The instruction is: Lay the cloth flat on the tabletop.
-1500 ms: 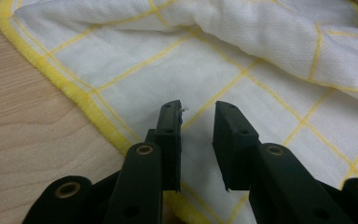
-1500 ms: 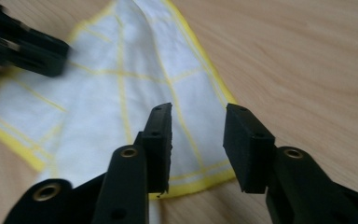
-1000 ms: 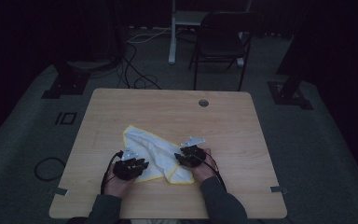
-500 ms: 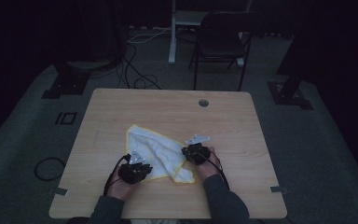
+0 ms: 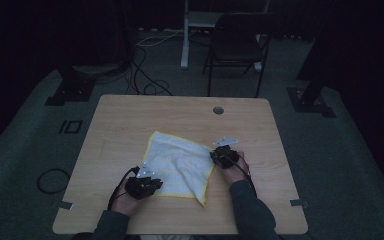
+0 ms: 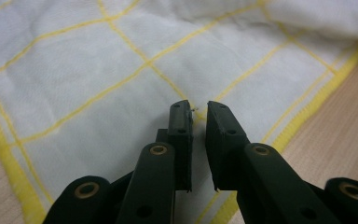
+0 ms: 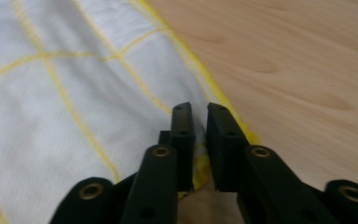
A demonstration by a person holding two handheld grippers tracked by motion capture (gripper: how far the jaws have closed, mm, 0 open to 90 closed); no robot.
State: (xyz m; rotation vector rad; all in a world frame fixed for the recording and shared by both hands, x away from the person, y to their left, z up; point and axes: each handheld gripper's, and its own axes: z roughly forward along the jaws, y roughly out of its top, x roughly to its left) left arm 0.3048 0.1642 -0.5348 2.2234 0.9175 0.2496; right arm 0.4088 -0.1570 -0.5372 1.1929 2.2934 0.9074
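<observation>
Desk first: the white cloth (yellow grid and hem) lies crumpled near its front middle. I see my left gripper nearly pressed together, pinching cloth near its front-left corner; my right gripper pinching the right hem.

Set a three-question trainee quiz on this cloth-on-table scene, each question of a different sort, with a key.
1. True or false: the cloth hangs over the edge of the table.
2. What colour are the cloth's grid lines? A red, B yellow, C blue.
3. What small round feature sits in the tabletop near its far edge?

Key:
1. False: the cloth lies wholly on the tabletop.
2. B.
3. A hole.
</observation>
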